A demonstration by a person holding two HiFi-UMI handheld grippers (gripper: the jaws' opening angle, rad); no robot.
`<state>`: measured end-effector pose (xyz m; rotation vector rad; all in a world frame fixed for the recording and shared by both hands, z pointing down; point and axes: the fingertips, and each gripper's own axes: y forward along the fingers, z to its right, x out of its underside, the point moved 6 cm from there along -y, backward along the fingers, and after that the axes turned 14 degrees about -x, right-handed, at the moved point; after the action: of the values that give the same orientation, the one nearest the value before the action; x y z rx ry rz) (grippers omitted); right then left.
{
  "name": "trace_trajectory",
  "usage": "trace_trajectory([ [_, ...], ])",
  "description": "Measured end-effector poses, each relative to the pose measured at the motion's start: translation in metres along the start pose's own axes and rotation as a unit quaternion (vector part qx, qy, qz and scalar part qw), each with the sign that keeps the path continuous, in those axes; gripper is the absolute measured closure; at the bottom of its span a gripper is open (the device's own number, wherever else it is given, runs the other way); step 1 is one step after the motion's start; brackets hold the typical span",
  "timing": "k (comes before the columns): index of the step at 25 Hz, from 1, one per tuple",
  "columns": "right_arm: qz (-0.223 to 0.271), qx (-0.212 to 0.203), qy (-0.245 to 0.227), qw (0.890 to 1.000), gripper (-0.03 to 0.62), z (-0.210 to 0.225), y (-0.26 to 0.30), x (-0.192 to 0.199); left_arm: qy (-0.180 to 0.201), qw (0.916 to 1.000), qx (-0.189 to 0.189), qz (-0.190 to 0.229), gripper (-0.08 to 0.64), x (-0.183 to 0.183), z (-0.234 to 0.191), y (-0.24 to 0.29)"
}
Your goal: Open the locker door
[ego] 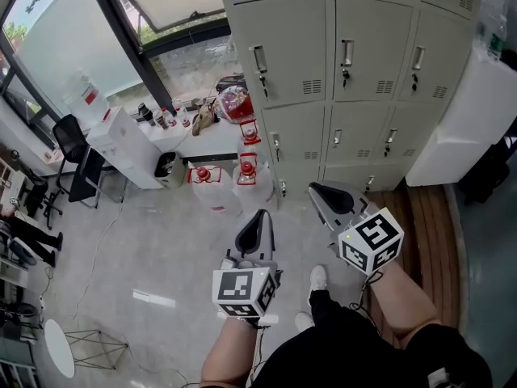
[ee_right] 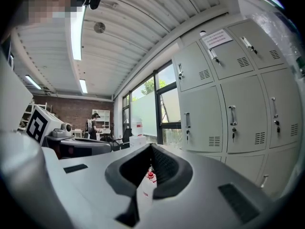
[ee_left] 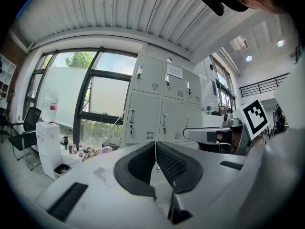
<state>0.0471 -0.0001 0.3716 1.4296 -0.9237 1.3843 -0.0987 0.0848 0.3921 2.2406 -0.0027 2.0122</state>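
- Windows (ego: 73, 47) line the left wall, and two water jugs (ego: 212, 186) stand on the floor just beside the lockers (ego: 347, 63). How are the tools?
- Left tool (ego: 260, 217) has its jaws pressed together with nothing in them, aimed level at the lockers. Right tool (ego: 317, 189) is just beside it, jaws closed too and empty.
- And the doors?
- Straight ahead, clear of both tools, every locker door in view is shut.
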Motion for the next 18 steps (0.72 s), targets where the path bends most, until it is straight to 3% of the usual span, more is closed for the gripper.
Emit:
trace_trajectory([
  [18, 0.016, -0.004, 0.018, 1.000, 0.538, 0.124, 0.073, -0.024, 0.013, 0.9997, -0.018, 0.001, 0.540, -0.033, -0.022, 0.133],
])
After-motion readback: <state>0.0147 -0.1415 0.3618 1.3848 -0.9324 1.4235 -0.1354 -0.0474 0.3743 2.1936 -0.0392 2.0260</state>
